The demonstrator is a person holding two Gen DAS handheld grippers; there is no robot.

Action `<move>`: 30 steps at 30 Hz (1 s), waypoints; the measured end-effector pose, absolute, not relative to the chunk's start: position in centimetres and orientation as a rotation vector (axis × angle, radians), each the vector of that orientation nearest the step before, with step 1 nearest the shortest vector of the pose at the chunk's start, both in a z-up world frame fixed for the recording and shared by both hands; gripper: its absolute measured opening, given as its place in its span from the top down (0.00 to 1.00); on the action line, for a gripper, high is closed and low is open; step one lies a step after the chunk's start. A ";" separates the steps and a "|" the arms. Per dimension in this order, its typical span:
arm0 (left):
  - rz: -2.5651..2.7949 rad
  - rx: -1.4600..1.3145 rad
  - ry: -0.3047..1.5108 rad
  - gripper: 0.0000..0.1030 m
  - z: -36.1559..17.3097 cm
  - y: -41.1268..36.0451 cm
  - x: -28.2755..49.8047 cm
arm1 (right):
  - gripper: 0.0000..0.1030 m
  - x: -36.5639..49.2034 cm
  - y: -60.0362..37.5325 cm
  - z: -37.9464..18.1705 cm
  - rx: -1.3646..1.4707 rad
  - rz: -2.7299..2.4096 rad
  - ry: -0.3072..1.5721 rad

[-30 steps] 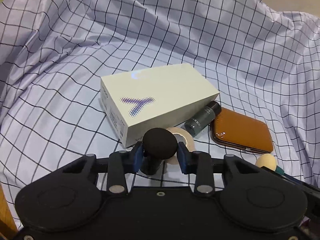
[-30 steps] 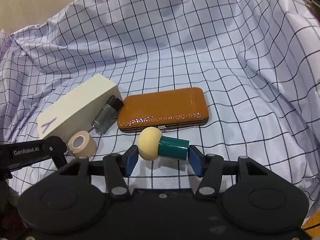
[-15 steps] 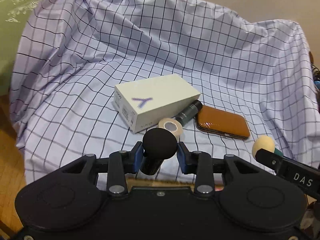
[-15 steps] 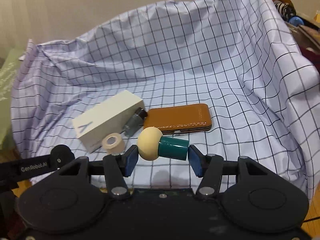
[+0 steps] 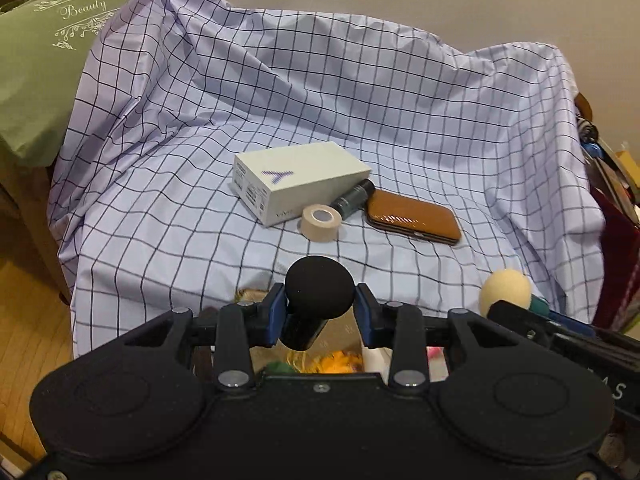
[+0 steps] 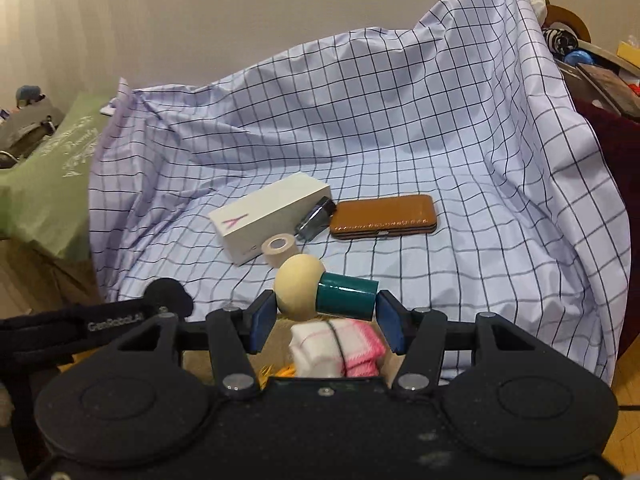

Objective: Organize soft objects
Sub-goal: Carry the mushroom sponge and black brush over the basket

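While both claws hang clear of the checked cloth (image 5: 168,208): each carries one soft piece, probably toward a container below.
Left claw (image 5: 320,312): clamped on the black sponge applicator (image 5: 319,293), ball upward.
Right claw (image 6: 325,318): squeezing the cream sponge with teal handle (image 6: 326,291) endwise, so it lies level.
Below the claws: pink-and-white folded cloth (image 6: 340,346), seemingly already gathered.
On the cloth: white box (image 5: 298,180), tape roll (image 5: 320,222), small bottle (image 5: 352,199), tan case (image 5: 412,218), close together.

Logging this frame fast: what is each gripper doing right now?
Left gripper: shut on the black sponge applicator.
Right gripper: shut on the cream and teal sponge applicator, gripped end to end.
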State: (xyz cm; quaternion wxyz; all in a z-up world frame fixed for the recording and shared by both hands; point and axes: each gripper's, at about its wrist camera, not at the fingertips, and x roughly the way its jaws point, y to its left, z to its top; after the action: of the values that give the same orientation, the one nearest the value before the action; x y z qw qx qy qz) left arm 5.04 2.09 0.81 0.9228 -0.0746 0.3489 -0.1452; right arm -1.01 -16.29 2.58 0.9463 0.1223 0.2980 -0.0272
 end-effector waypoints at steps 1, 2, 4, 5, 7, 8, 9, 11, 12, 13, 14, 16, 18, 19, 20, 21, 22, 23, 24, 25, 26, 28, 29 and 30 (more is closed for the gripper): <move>-0.302 -0.152 0.716 0.64 0.8 2.0 4.6 | 0.47 -1.5 -16.2 2.6 0.256 -0.050 0.605; -0.306 -0.151 0.718 0.64 0.7 2.0 4.2 | 0.47 -2.1 -16.2 2.6 0.261 -0.048 0.602; -0.313 -0.154 0.723 0.64 0.6 1.9 3.5 | 0.47 -3.0 -16.1 2.7 0.267 -0.048 0.597; -0.317 -0.156 0.727 0.64 0.6 1.9 3.2 | 0.47 -3.4 -16.2 2.7 0.270 -0.048 0.595; -0.326 -0.159 0.736 0.64 0.4 2.0 2.6 | 0.47 -4.1 -16.3 2.7 0.277 -0.050 0.594; -0.329 -0.160 0.740 0.64 0.4 2.0 2.4 | 0.47 -4.3 -16.4 2.7 0.281 -0.052 0.596; -0.333 -0.163 0.746 0.64 0.3 2.0 2.3 | 0.47 -4.5 -16.4 2.7 0.285 -0.054 0.599; -0.337 -0.164 0.757 0.64 0.1 2.0 2.1 | 0.47 -4.7 -16.5 2.6 0.293 -0.058 0.605; -0.336 -0.162 0.763 0.64 0.0 2.1 2.1 | 0.47 -4.7 -16.6 2.6 0.295 -0.061 0.609; -0.336 -0.160 0.772 0.64 -0.1 2.1 2.0 | 0.47 -4.7 -16.5 2.5 0.295 -0.065 0.613; -0.338 -0.161 0.783 0.64 -0.3 2.1 2.1 | 0.47 -4.7 -16.5 2.4 0.293 -0.070 0.620; -0.341 -0.166 0.806 0.64 -0.6 2.1 2.1 | 0.47 -4.6 -16.3 2.2 0.287 -0.083 0.639; -0.341 -0.164 0.827 0.64 -1.1 2.1 2.0 | 0.47 -4.5 -16.0 1.9 0.275 -0.098 0.665; -0.342 -0.165 0.834 0.64 -1.2 2.1 2.0 | 0.47 -4.5 -16.0 1.8 0.273 -0.102 0.674; -0.343 -0.166 0.840 0.64 -1.4 2.0 1.9 | 0.47 -4.4 -15.9 1.6 0.269 -0.106 0.684; -0.344 -0.166 0.846 0.64 -1.5 2.1 1.9 | 0.47 -4.3 -15.9 1.5 0.266 -0.109 0.693; -0.343 -0.166 0.853 0.64 -1.6 2.0 1.9 | 0.47 -4.2 -15.9 1.4 0.263 -0.115 0.701; -0.343 -0.167 0.857 0.64 -1.7 2.0 1.9 | 0.47 -4.2 -15.9 1.3 0.260 -0.121 0.708; -0.343 -0.168 0.859 0.64 -1.7 2.1 1.9 | 0.47 -4.2 -15.9 1.2 0.259 -0.126 0.712; -0.343 -0.168 0.859 0.64 -1.7 2.1 1.9 | 0.47 -4.2 -15.9 1.2 0.259 -0.130 0.716; -0.342 -0.168 0.857 0.64 -1.7 2.1 1.8 | 0.47 -4.2 -15.9 1.2 0.258 -0.133 0.718; -0.343 -0.168 0.849 0.64 -1.7 2.0 1.8 | 0.47 -4.2 -15.8 1.1 0.257 -0.135 0.721; -0.343 -0.167 0.844 0.64 -1.6 2.0 1.7 | 0.47 -4.2 -15.8 1.1 0.256 -0.135 0.722; -0.342 -0.167 0.840 0.64 -1.6 2.0 1.7 | 0.47 -4.2 -15.8 1.1 0.256 -0.135 0.724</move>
State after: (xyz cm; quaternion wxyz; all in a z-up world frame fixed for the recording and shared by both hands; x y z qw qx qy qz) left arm 1.75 2.00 -1.60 0.8956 -0.0803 0.4053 -0.1650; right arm -4.16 -15.85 1.05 0.9249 0.1249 0.3530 -0.0660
